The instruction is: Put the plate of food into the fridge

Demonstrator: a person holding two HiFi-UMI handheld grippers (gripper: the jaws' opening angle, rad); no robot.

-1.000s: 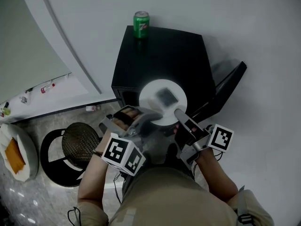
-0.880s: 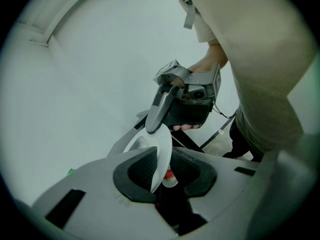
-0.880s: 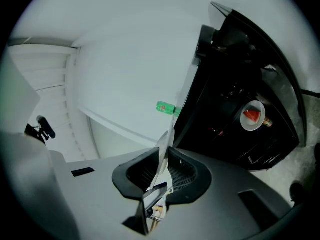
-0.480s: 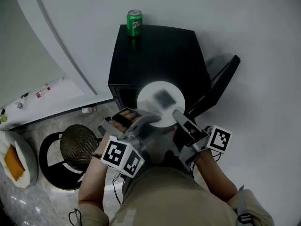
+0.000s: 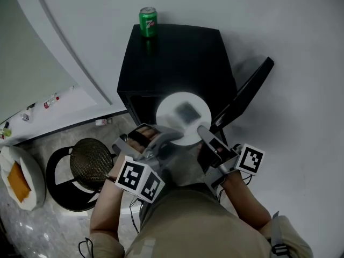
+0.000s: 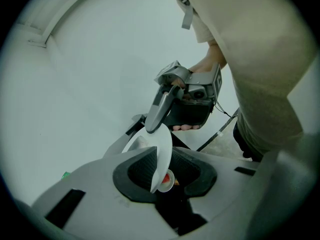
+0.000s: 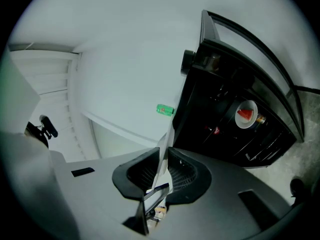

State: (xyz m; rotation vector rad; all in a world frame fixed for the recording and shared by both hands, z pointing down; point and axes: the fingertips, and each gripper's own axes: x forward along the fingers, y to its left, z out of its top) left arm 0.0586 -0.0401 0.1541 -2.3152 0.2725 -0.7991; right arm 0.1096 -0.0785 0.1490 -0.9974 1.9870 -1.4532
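Plate [image 5: 169,123], white, round, with a blurred grey patch of food [image 5: 187,112] near its middle. It was held in the air between both tools, level, in front of the fridge [image 5: 177,58] and not inside it. In the head view its far rim overlapped the fridge's top front edge.

Left hand-held gripper [image 5: 171,136] was clamped on the plate's near-left rim. Its own view showed the rim edge-on between the closed jaws [image 6: 161,166].

Right hand-held gripper [image 5: 203,131] was clamped on the plate's right rim. The thin white edge ran up between its pads [image 7: 161,171].

The fridge was a low black box against a pale wall [image 5: 290,47]. Its door [image 5: 248,93] swung open to the right.

A green can [image 5: 148,21] stood upright on the far left corner of the fridge top.

A small white dish with a red piece [image 7: 245,114] showed in the fridge's dark front. Whether inside or reflected, I could not tell.

A round black stool with a mesh seat [image 5: 91,159] stood on the floor [image 5: 32,224] left of the fridge.
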